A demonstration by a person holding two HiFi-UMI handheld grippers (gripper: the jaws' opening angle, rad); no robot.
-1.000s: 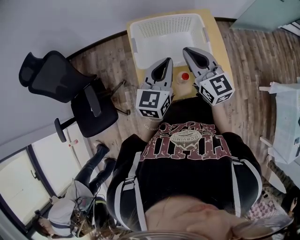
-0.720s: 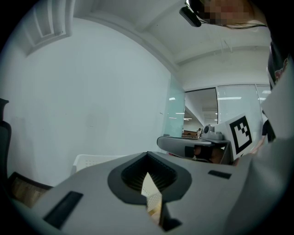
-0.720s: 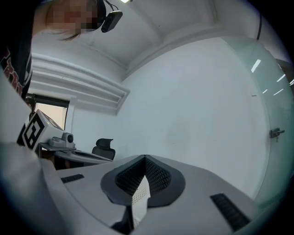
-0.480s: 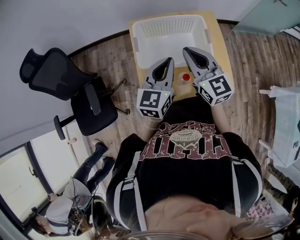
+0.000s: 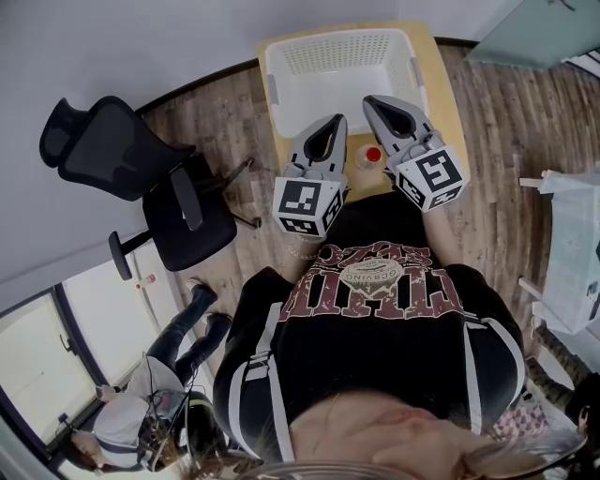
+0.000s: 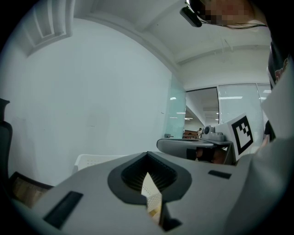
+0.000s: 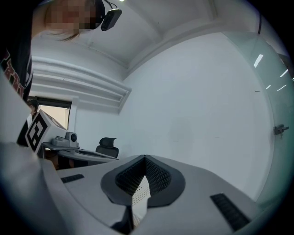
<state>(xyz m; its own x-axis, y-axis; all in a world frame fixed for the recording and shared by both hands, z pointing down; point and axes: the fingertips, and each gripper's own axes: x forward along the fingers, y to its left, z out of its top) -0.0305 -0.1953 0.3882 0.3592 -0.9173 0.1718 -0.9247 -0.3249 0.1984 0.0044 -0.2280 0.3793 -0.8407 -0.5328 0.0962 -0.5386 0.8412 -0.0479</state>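
Note:
Both grippers are held up side by side over a small wooden table [image 5: 442,86]. My left gripper [image 5: 337,120] is shut with nothing in it, its tips over the front rim of a white plastic basket [image 5: 330,39]. My right gripper [image 5: 369,99] is shut and empty too, its tips a little further over the basket. A small bottle with a red cap [image 5: 372,154] stands on the table below and between them. In the left gripper view the jaws [image 6: 148,154] meet, with the basket [image 6: 91,159] beyond. In the right gripper view the jaws [image 7: 145,157] meet against a white wall.
A black office chair [image 5: 122,155] stands left of the table on the wood floor. Another person [image 5: 131,422] is at the lower left. A white table [image 5: 574,234] is at the right edge, and a glass door [image 5: 534,28] at the top right.
Both grippers have barely shifted; the right one has edged slightly left and forward. Nothing was taken hold of or let go.

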